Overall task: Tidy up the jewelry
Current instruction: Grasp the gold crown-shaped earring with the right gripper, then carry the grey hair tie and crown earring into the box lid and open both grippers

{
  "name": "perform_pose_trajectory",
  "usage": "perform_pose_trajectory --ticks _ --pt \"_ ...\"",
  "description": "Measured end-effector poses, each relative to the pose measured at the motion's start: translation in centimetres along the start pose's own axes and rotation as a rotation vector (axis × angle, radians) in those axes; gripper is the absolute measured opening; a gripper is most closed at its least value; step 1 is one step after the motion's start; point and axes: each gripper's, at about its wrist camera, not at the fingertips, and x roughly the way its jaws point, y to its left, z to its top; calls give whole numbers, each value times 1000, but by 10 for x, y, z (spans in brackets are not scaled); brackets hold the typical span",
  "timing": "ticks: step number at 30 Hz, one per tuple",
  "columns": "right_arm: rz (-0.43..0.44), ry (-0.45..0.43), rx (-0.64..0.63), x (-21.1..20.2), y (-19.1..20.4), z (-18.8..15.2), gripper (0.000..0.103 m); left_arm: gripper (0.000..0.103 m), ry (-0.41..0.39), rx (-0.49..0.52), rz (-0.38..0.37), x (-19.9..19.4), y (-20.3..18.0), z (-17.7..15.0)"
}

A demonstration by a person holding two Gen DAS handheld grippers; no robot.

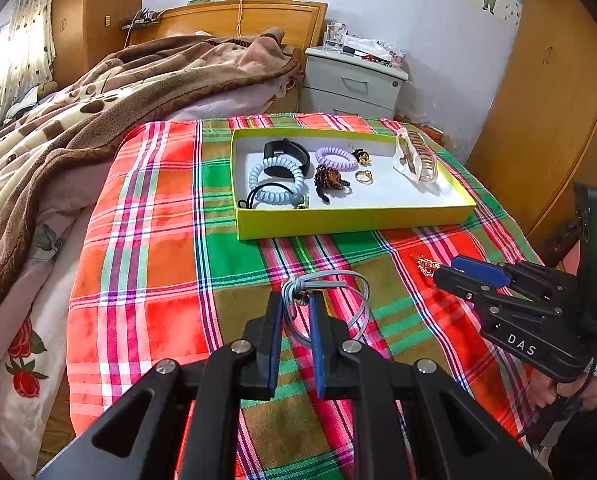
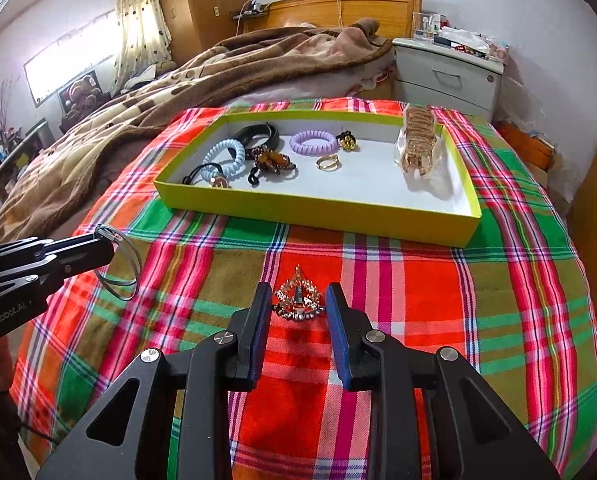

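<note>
A yellow-green tray (image 1: 350,222) (image 2: 318,210) with a white floor sits on the plaid cloth. It holds several hair ties, a black band, a gold ring (image 2: 327,162) and a gold hair claw (image 2: 418,142). My left gripper (image 1: 296,300) is shut on a grey cord hair tie (image 1: 340,292) and holds it above the cloth; it also shows in the right wrist view (image 2: 118,260). My right gripper (image 2: 298,300) is open, its fingers either side of a small gold rhinestone crown clip (image 2: 298,298) lying on the cloth.
The plaid cloth (image 2: 418,300) covers a table beside a bed with a brown blanket (image 1: 98,100). A grey nightstand (image 1: 354,80) stands behind the tray. A wooden wardrobe (image 1: 558,120) is at the right.
</note>
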Motion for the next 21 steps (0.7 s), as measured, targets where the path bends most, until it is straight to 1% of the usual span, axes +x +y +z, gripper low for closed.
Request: perform_pose_trajectory --ticks 13,21 --pt "31 -68 43 -19 -11 9 29 14 -30 15 9 -8 -6 14" --pt "39 -134 86 -34 -29 22 29 14 -50 39 -1 -8 -16 32"
